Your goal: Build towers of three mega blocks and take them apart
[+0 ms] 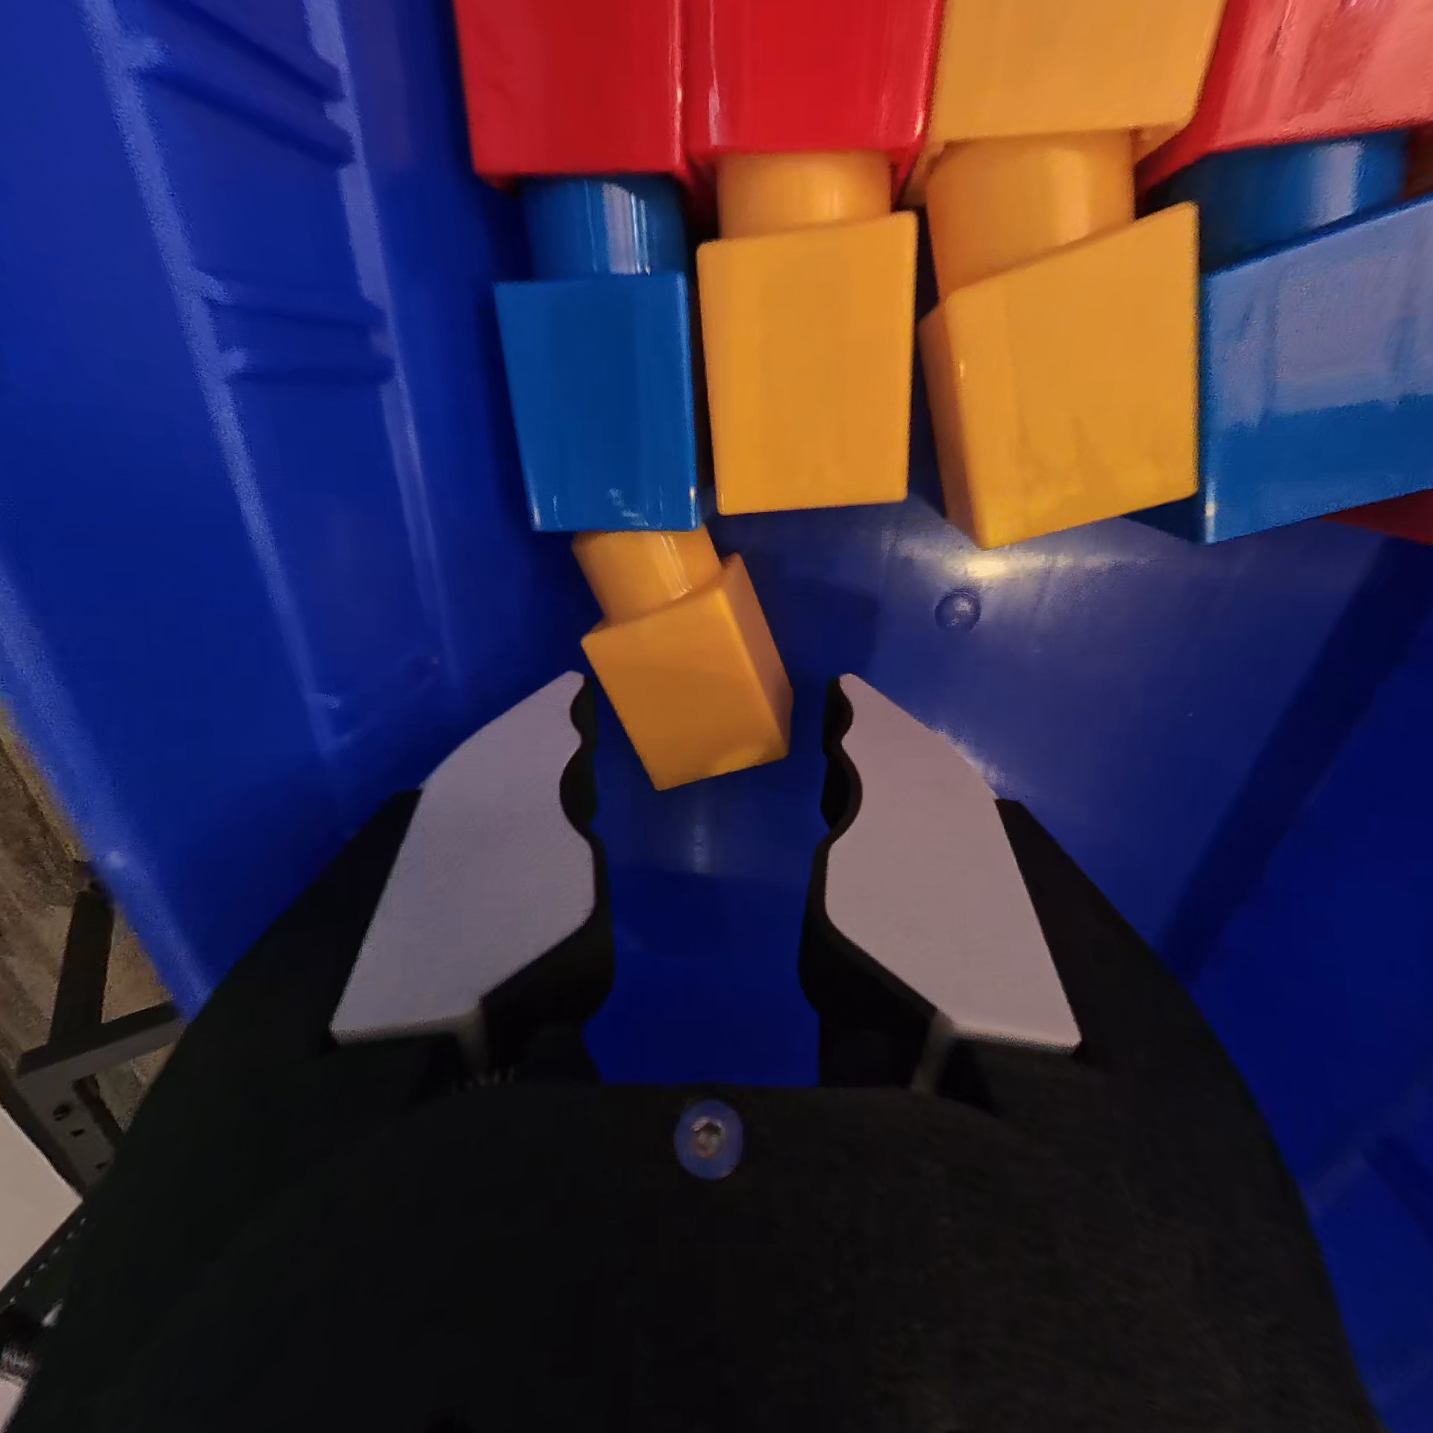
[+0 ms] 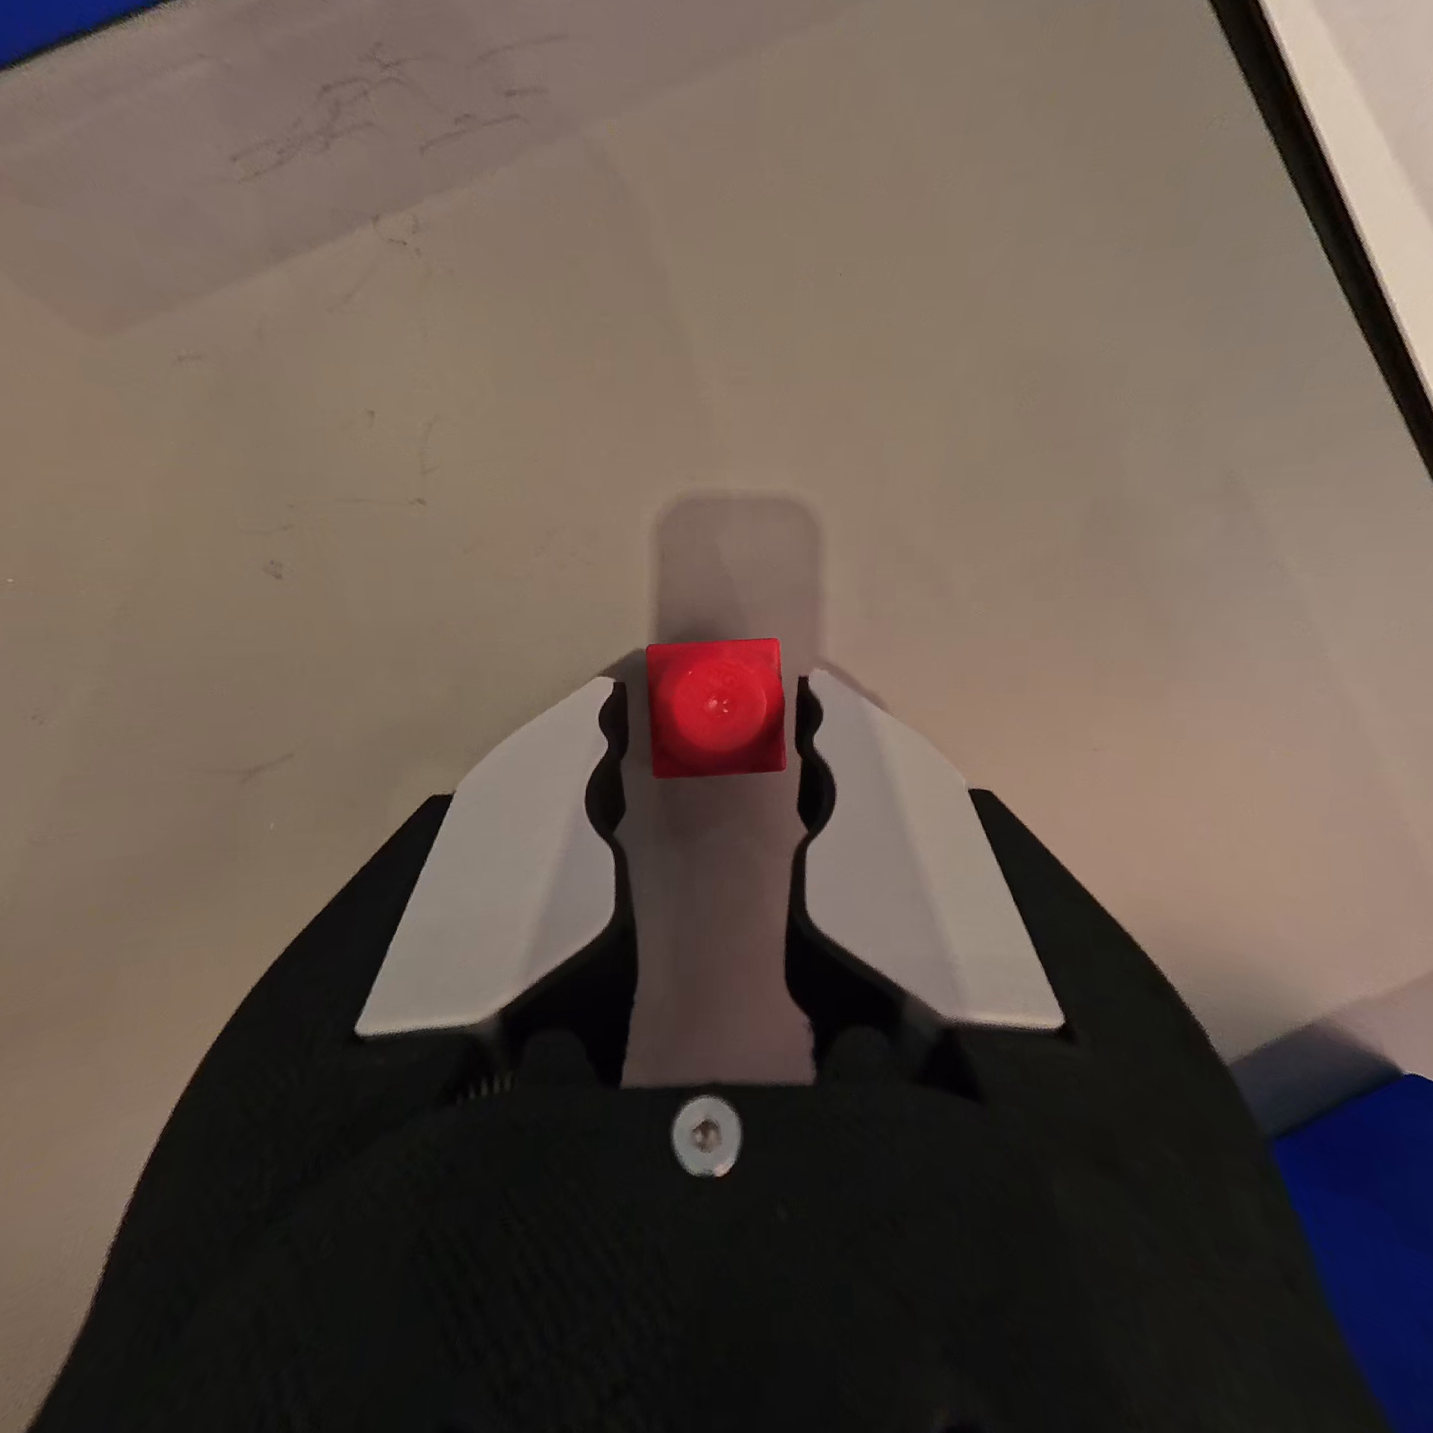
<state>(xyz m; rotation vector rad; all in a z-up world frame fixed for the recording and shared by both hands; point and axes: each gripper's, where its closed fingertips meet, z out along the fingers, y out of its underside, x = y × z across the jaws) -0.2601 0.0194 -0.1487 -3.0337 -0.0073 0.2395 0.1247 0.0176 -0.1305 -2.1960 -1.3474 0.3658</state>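
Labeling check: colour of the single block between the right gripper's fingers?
Red block; clearest in the right wrist view.

Red block (image 2: 717, 709) upright on table; coloured blocks (image 1: 806, 364) binned.

Both claws (image 1: 709, 729) (image 2: 707, 725) agape

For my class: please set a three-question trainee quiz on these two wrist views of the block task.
1. True or false: the right gripper is clamped on the red block.
2. The yellow block nearest the left gripper lies in what? A) blue bin B) white tray C) wire basket
3. Fill in: the red block stands stud-up on the ____ table.

Key: 1 false, gaps show on both sides; 2 A; 3 grey.
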